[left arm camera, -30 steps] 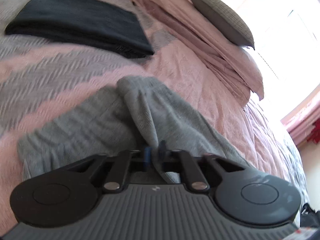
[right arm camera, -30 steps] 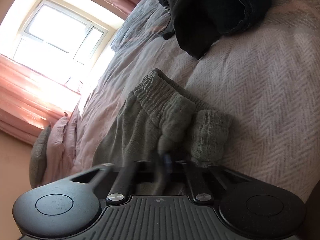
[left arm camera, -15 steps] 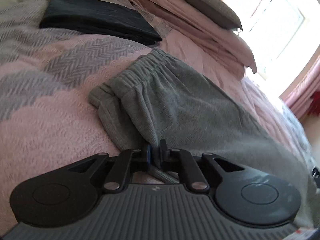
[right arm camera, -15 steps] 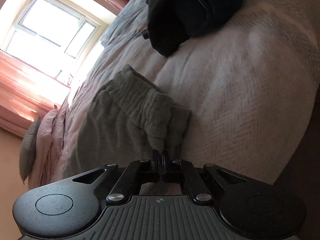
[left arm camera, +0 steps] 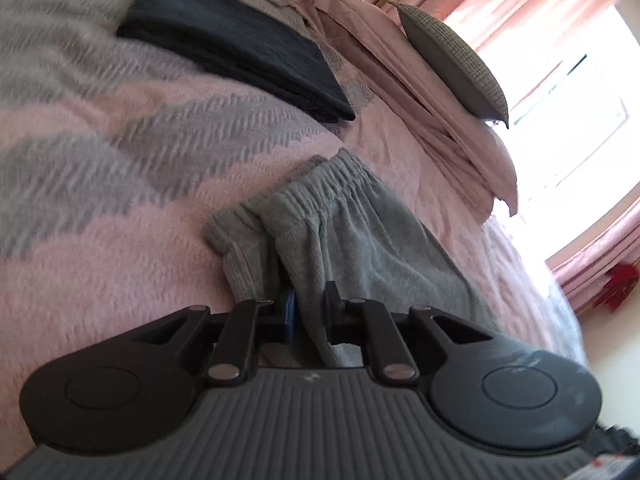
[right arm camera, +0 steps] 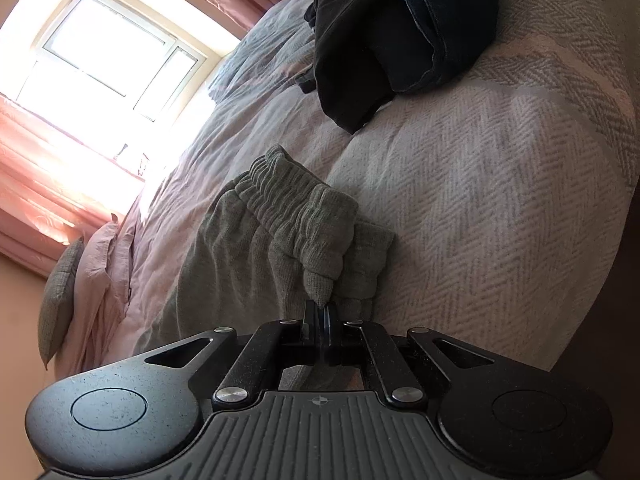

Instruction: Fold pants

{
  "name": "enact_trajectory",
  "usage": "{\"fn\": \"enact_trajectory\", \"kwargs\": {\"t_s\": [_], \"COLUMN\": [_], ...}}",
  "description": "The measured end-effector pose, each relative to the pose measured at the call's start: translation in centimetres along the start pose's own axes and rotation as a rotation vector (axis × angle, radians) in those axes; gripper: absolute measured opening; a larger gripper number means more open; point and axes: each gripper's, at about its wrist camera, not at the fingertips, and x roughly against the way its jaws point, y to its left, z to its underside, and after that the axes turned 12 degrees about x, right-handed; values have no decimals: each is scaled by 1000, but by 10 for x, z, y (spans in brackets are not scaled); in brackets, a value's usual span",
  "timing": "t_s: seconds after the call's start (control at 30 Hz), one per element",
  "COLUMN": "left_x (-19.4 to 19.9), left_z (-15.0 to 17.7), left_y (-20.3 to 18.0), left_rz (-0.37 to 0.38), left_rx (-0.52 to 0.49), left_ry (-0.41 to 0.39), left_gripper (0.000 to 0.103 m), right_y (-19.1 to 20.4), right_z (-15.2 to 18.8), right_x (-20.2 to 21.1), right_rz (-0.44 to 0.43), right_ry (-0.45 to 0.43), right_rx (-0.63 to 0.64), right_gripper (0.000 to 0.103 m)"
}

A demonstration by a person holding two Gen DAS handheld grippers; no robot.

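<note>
The grey knit pants (left arm camera: 360, 240) lie folded on the bed, and their gathered waistband (left arm camera: 320, 188) is on top at the far end. In the left wrist view my left gripper (left arm camera: 310, 308) sits at the near edge of the fold. A thick layer of grey cloth fills the narrow gap between its fingers. In the right wrist view the same pants (right arm camera: 248, 248) show their bunched waistband (right arm camera: 296, 212). My right gripper (right arm camera: 320, 316) is shut tight on a pointed corner of that cloth. The rest of the legs runs out of sight under both grippers.
The bed has a pink and grey herringbone blanket (left arm camera: 100, 200). A folded dark garment (left arm camera: 240, 48) lies beyond the pants, near a pink pillow (left arm camera: 440, 120) and a grey cushion (left arm camera: 456, 60). A heap of dark clothes (right arm camera: 392, 28) lies further along the bed. The bed edge (right arm camera: 600, 260) drops at the right.
The lifted grey cloth has come down flat on the bed with the waistband laid over it. Both grippers kept their hold; the left jaws look slightly wider apart.
</note>
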Motion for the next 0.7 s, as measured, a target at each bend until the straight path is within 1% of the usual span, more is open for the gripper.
{"fn": "enact_trajectory", "kwargs": {"t_s": [0.07,0.13,0.2,0.23,0.3,0.33,0.37,0.4,0.43,0.47,0.5,0.53,0.57,0.6,0.67,0.7], "left_x": [14,38,51,50,38,29,23,23,29,34,40,41,38,31,12,7], "left_z": [-6,-9,-7,-5,1,5,8,9,8,6,4,4,5,9,22,30], "left_y": [-16,-32,-35,-33,-20,-13,-6,-2,0,-2,-6,-10,-12,-12,-7,-4], "left_rz": [34,69,79,56,-6,-36,-57,-52,-25,-1,15,15,1,-27,-107,-127], "left_rx": [-64,-159,-213,-230,-237,-218,-195,-174,-155,-156,-180,-203,-217,-230,-264,-287], "left_ry": [-53,-122,-157,-152,-107,-75,-52,-50,-64,-78,-93,-104,-106,-97,-47,-48], "left_gripper": [7,8,8,8,8,8,8,8,8,8,8,8,8,8,9,10], "right_y": [5,7,4,3,-1,-6,-11,-13,-14,-13,-11,-7,-4,-1,0,-1], "right_z": [-5,-8,-8,-7,-2,2,5,6,5,3,-1,-5,-6,-5,4,11], "right_x": [5,18,29,28,16,7,1,0,3,10,17,23,24,21,6,-2], "right_rz": [-12,-66,-107,-89,-11,12,28,28,13,-21,-51,-67,-58,-33,55,92], "right_ry": [-9,-37,-49,-36,25,58,71,73,52,18,-9,-23,-20,-6,46,67], "right_rx": [7,-5,-29,-27,0,-6,-24,-42,-64,-82,-85,-69,-52,-23,47,70], "right_gripper": [0,0,0,0,0,0,0,0,0,0,0,0,0,0,0,0]}}
